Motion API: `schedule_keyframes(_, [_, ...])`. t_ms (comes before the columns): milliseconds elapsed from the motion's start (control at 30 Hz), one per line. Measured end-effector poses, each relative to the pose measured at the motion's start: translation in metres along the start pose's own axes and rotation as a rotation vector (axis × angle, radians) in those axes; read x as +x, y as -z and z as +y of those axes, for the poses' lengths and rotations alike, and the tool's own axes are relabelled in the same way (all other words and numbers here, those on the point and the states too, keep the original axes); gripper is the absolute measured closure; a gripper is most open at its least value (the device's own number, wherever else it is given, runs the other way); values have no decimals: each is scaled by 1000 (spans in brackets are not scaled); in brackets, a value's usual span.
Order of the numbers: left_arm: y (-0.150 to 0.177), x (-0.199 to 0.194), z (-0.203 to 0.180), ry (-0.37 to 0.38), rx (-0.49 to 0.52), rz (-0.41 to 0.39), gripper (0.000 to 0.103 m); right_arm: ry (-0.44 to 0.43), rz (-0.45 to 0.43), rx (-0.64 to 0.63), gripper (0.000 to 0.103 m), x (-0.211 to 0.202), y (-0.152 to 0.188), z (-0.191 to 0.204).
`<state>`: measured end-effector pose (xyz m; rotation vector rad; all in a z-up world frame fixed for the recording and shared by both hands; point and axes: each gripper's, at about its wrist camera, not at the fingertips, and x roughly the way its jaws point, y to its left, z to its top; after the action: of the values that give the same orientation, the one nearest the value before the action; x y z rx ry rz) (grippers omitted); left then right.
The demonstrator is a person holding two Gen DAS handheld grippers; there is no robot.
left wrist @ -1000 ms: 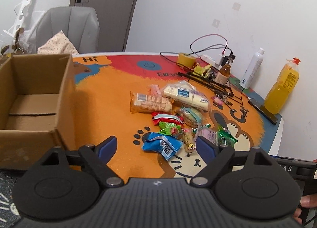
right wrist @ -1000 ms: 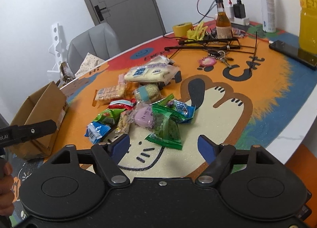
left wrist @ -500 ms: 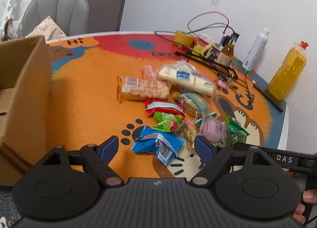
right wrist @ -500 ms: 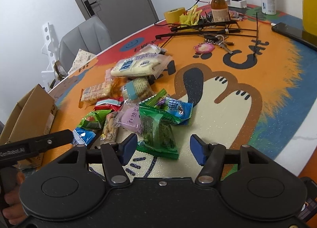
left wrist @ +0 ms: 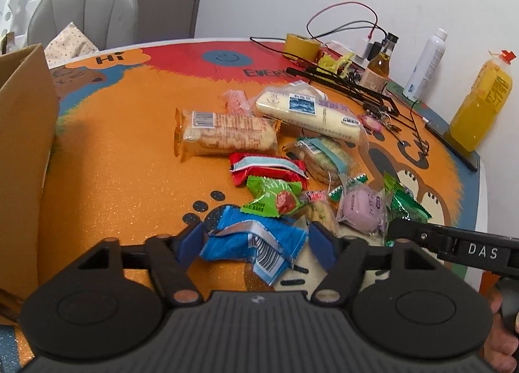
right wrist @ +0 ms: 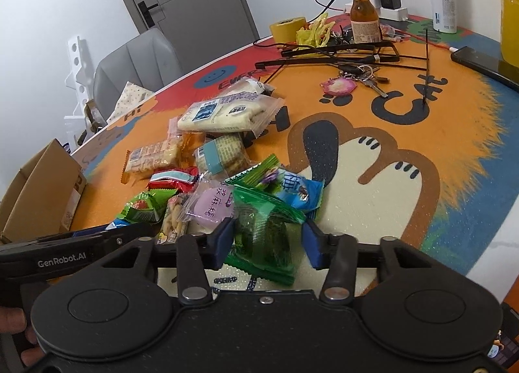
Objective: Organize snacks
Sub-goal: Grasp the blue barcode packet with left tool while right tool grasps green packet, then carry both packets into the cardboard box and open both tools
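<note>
**Both grippers down at the snack pile, jaws closing**

Left gripper low over the orange cat-print mat; jaws closing around the blue foil snack packet, which lies between the blue pads — the left pad looks to be against the wrapper, the right one just beside it; firm contact not confirmed.

Right gripper jaws closing on the green transparent snack packet; both pads at its sides, wrapper bunched between them.

Remaining snacks heaped mid-mat — purple mochi just beside the green packet, red wrapper, cracker pack; cardboard box at the mat's left edge.
</note>
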<state>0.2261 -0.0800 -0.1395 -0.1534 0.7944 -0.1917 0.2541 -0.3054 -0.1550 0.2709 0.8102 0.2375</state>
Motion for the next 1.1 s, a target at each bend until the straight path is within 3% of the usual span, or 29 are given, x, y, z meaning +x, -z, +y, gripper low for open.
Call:
schedule_keyframes(67, [1,-1,-1,1,-1,-8,42,-7,1,10,74,0,0,-1])
schedule_keyframes(267, [0,-11,-3,29,-13,-32,65,-27,4,7,75,-6,4,5])
schedule_keyframes(433, [1,-20,-3,43,-15,-39,76,-39,-11,6,76,-14,4,10])
schedule_keyframes(1100, [-4,-65,14,42,-27,-131,79,-96,-49,-23,76,-23,-3,48])
